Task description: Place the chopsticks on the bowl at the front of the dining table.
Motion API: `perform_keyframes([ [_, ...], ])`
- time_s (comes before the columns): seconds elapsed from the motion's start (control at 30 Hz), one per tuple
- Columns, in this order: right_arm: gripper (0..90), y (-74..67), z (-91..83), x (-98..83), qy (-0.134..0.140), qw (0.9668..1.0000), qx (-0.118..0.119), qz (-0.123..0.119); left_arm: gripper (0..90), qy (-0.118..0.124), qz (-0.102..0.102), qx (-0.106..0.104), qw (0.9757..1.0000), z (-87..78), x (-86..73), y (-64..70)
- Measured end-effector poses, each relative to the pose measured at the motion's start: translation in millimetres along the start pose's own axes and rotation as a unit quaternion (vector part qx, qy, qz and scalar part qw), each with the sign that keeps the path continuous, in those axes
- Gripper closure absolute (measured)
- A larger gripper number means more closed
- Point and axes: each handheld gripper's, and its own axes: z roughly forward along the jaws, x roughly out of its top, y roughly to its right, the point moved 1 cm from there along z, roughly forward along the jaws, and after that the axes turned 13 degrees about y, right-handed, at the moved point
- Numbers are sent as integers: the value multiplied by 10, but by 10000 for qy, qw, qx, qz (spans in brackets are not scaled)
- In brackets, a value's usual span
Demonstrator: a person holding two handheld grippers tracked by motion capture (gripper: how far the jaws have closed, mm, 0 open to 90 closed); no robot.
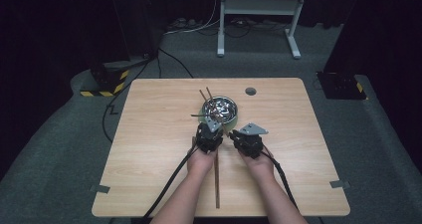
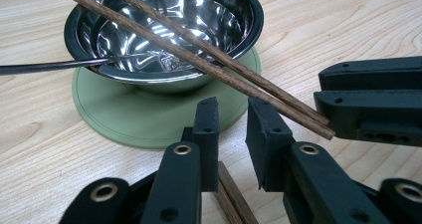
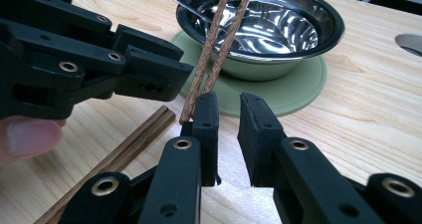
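Observation:
A steel bowl (image 1: 226, 106) (image 2: 199, 15) (image 3: 278, 25) sits on a round green mat (image 2: 124, 114) (image 3: 298, 84) at the middle of the table. A pair of brown chopsticks (image 1: 205, 95) (image 2: 199, 59) (image 3: 219, 40) leans across its rim. Their near ends rest against the outer side of my right gripper's (image 3: 229, 104) (image 1: 240, 136) (image 2: 329, 92) left jaw. That gripper is slightly open with nothing between the jaws. Close beside it, my left gripper (image 2: 233, 109) (image 1: 211, 130) (image 3: 166, 69) is slightly open too, hovering empty over a second chopstick pair (image 1: 216, 179) (image 2: 234, 196) (image 3: 124, 152) flat on the table.
A thin metal utensil handle (image 1: 198, 115) (image 2: 50, 65) sticks out of the bowl to the left. The wooden table (image 1: 149, 134) has a round hole (image 1: 250, 91) behind the bowl. Cables trail from both grippers toward the near edge.

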Motion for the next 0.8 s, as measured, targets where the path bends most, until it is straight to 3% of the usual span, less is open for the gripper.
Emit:
perform_keyframes([
  [0.1,778,-18,3,-2,16,10000,-7,-36,742,2,-95,-12,10000,-2,-1,-8],
  [0.8,769,-92,21,-3,8,9998,114,-180,739,-15,-79,3,10000,-31,-6,-53],
])
